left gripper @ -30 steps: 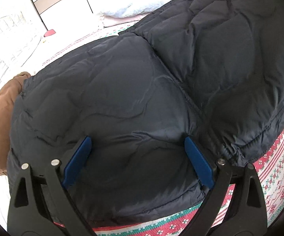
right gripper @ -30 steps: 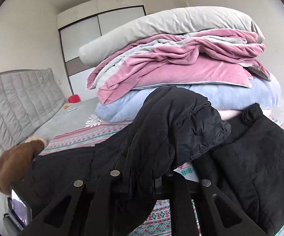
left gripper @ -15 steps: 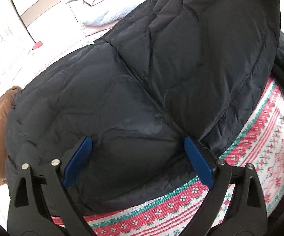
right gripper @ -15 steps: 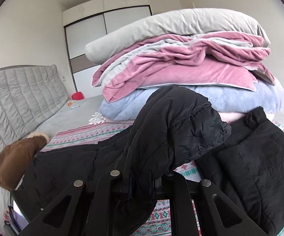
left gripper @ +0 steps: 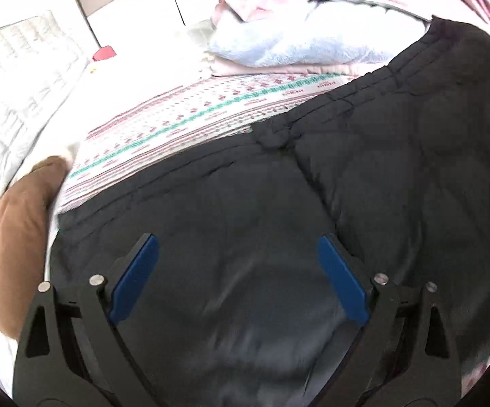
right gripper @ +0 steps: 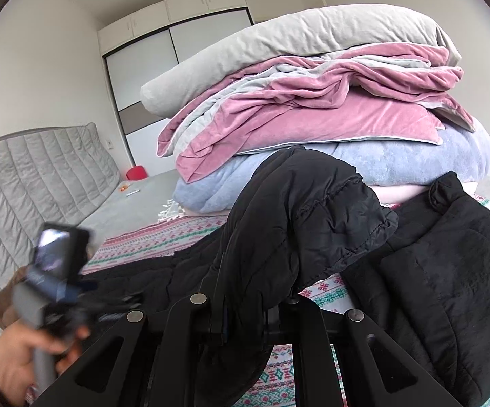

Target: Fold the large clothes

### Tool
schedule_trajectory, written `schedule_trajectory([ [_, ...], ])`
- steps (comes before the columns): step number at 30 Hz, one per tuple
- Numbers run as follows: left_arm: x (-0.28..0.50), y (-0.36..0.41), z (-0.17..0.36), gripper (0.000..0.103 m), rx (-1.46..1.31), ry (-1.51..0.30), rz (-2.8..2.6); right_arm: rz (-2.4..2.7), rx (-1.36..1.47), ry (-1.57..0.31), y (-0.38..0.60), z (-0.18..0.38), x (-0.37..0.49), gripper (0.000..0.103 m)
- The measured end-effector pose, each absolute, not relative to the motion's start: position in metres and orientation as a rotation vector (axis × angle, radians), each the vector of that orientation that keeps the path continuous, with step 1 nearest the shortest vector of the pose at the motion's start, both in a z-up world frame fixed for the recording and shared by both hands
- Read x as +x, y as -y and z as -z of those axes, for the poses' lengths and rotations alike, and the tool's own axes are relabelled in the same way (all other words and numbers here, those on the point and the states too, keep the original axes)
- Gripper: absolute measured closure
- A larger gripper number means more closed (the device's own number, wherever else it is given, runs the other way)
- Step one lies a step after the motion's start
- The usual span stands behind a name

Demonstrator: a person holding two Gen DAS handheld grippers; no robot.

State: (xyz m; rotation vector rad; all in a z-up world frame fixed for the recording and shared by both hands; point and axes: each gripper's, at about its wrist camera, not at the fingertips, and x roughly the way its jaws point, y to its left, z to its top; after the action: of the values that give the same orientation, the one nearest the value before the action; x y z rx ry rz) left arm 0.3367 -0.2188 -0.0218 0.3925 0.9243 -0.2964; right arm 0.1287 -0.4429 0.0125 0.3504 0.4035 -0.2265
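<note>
Bedroom walls and a white wardrobe [right gripper: 177, 78] stand behind a bed [right gripper: 133, 210] with a grey quilted headboard [right gripper: 38, 183]. Over the bed lies a patterned blanket [left gripper: 190, 118] in red, green and white, and on that blanket the black jacket [left gripper: 279, 237] is spread out.

Seen from the left wrist, the left gripper [left gripper: 238, 281] hangs above the jacket with its blue pads [left gripper: 136, 278] set wide apart and nothing between them; dark quilted fabric fills the space below and ahead of it. Beyond the gripper's left finger sits a brown cushion [left gripper: 11, 247], partly blurred. Ahead of the gripper, past the jacket's edge, the blanket shows bare, and further ahead is a stack of bedding [left gripper: 299, 40].

From the right wrist, the right gripper [right gripper: 245, 315] is clamped nearly closed on a bunched sleeve [right gripper: 306, 224] of the jacket, which rises in a hump just ahead of the fingers and droops down between them. To its right lies more of the jacket. Well ahead, the bedding is piled grey on pink on pale blue. Low to the gripper's left, a hand [right gripper: 18, 363] grips the handle of the other tool, blurred. A small red object [right gripper: 136, 173] sits near the wardrobe.
</note>
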Motion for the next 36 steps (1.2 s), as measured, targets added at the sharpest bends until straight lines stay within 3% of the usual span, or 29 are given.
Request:
schedule_trajectory([
  [7, 0.374, 0.237, 0.078, 0.005, 0.389, -1.07, 0.213, 0.184, 0.377, -0.384, 0.438, -0.017, 0.133, 0.091],
  [16, 0.369, 0.218, 0.058, 0.007, 0.311, -1.061, 0.246, 0.157, 0.307, -0.336, 0.413, -0.026, 0.136, 0.091],
  [22, 0.313, 0.18, 0.029, 0.007, 0.281, -1.003, 0.325, 0.157, 0.36, -0.341, 0.425, -0.025, 0.136, 0.091],
  [31, 0.242, 0.207, 0.076, 0.006, 0.538, -0.937, 0.377, 0.17, 0.288, -0.326, 0.406, -0.025, 0.138, 0.091],
  [36, 0.249, 0.204, 0.07, 0.007, 0.49, -0.965, 0.391, 0.184, 0.245, -0.33, 0.398, -0.024, 0.14, 0.091],
])
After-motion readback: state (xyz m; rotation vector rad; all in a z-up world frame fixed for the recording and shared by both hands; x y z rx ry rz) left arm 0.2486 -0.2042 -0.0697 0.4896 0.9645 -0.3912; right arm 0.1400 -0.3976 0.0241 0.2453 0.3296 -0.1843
